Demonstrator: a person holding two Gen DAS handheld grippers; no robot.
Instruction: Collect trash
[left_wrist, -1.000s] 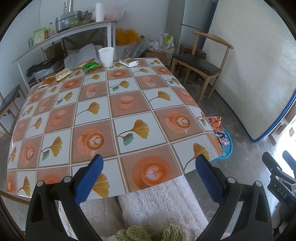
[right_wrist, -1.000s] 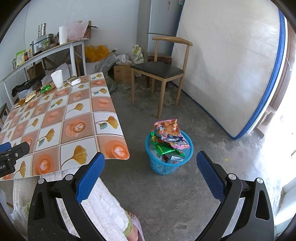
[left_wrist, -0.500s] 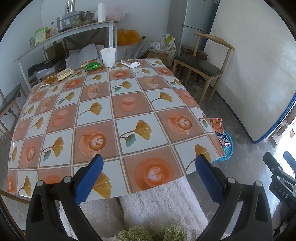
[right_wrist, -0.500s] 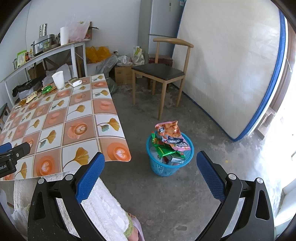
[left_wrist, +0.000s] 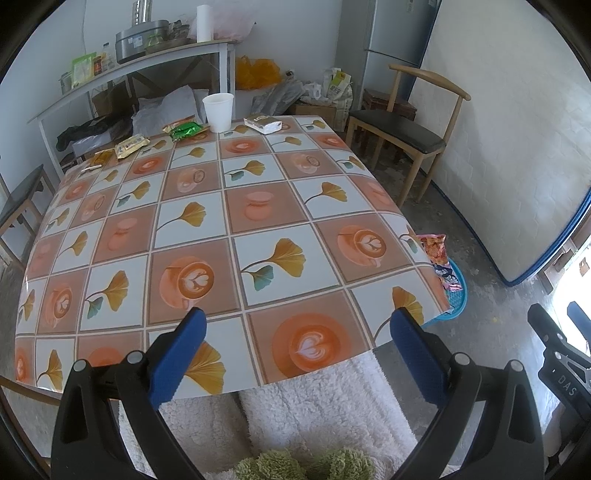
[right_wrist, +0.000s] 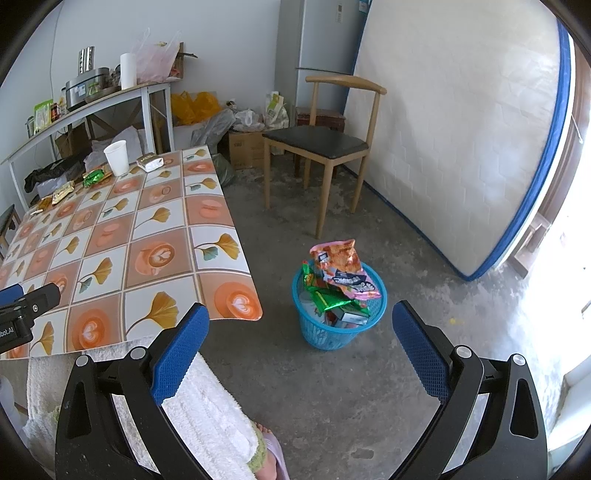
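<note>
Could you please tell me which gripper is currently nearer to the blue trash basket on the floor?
Right. The right gripper hangs open over the floor facing the blue basket, just ahead of it. The left gripper is over the table's near edge, with the basket beyond the table's right corner.

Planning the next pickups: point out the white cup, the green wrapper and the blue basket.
white cup (left_wrist: 218, 112): left wrist view, middle of its side wall.
green wrapper (left_wrist: 187, 130): left wrist view, centre of the foil.
blue basket (right_wrist: 381, 300): right wrist view, right part of its rim.
</note>
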